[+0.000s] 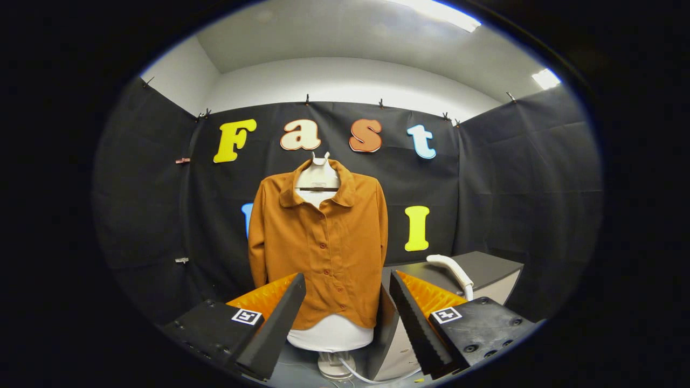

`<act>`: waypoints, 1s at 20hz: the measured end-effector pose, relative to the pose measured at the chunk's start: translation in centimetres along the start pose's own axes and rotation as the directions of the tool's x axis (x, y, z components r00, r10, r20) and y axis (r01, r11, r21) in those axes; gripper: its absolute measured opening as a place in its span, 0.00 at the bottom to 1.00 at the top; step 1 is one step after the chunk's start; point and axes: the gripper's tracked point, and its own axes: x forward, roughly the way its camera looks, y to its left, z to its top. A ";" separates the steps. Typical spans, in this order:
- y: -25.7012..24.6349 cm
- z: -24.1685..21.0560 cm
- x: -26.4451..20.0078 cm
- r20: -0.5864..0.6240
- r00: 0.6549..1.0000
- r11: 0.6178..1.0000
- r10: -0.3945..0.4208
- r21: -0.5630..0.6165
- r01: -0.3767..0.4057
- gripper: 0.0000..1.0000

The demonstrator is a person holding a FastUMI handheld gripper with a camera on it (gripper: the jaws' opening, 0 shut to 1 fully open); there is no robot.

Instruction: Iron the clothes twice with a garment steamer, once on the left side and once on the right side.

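An orange-brown button-up shirt hangs on a white torso form straight ahead, beyond my fingers. The form stands on a round white base with a white cord running off to the right. A white garment steamer lies on a dark-topped box to the right of the shirt, just past my right finger. My gripper is open, its fingers spread wide with nothing between them; the shirt's lower hem shows through the gap.
Black cloth walls close the booth behind and on both sides. The box with the steamer stands close beside the form on the right. The grey floor shows under the form's base.
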 end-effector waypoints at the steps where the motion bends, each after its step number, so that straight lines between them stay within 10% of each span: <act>1: -0.2 -0.2 0.1 -0.006 1.000 1.000 -0.016 -0.006 0.016 0.98; 20: -18.2 -2.3 13.9 -0.063 0.966 0.968 -0.251 -0.036 0.249 0.98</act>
